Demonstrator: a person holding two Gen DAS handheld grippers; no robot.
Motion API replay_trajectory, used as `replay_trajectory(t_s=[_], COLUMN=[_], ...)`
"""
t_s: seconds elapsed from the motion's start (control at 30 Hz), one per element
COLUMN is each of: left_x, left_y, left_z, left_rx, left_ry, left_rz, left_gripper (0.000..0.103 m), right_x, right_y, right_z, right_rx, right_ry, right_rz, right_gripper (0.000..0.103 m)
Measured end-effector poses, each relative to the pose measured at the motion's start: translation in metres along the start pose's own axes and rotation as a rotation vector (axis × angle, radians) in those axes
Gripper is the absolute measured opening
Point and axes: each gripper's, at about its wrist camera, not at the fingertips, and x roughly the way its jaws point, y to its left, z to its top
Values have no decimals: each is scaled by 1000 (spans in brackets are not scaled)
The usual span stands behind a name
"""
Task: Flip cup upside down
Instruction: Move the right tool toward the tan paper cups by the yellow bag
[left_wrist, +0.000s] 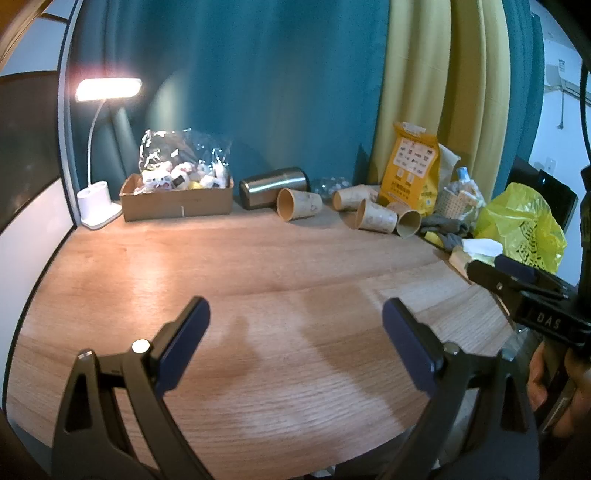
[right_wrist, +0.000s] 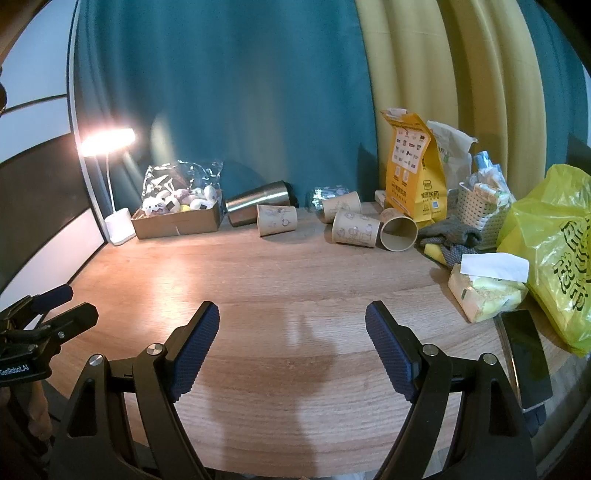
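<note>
Several tan paper cups lie on their sides at the back of the wooden table (left_wrist: 258, 280): one (left_wrist: 297, 204) (right_wrist: 277, 220) beside a steel tumbler (left_wrist: 273, 186) (right_wrist: 258, 201), the others in a cluster (left_wrist: 376, 216) (right_wrist: 354, 229) further right, one with its mouth facing me (right_wrist: 399, 233). My left gripper (left_wrist: 295, 317) is open and empty over the near table. My right gripper (right_wrist: 291, 321) is open and empty too, and shows at the right edge of the left wrist view (left_wrist: 517, 280).
A lit white desk lamp (left_wrist: 98, 206) and a cardboard box of small toys (left_wrist: 177, 199) stand back left. An orange paper bag (right_wrist: 413, 173), white basket (right_wrist: 480, 210), grey cloth (right_wrist: 450, 230), tissue pack (right_wrist: 487, 291), phone (right_wrist: 528, 358) and yellow plastic bag (right_wrist: 557, 251) crowd the right side.
</note>
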Motion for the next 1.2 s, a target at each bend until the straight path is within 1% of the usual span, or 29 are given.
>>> replay_trajectory(t_s=[0.17,0.27,0.5,0.7,0.8,0.87,0.9,1.03,1.2], left_x=[13,26,81,146,179,206,221,267,323], left_y=[-1,-4,-9,-28,-32,-37,-39,-50,-70], left_z=[4,10,38,74,92,107,116,143,165], left_rx=[9,43,148,327,379,423,446,505,553], left_ry=[30,53,116,145,160,184,196,219,235], left_rz=[-15,-30,-24,-32,-37,-52,-74,-107,-139], left_gripper=[96,96,96,96,96,96,96,96,95], right_x=[7,15,43,77,96,108,115,137,163], right_y=[-5,-13,-51,-87,-104,-115,-120,-139,-157], right_z=[3,6,12,20,25,28,30,39,56], right_rx=[9,17,68,99,114,122,127,142,132], right_ry=[9,18,24,42,53,63,68,88,93], right_rz=[-3,-12,-74,-126,-145,-152,-155,-164,-194], right_gripper=[84,84,84,84,84,84,84,84,84])
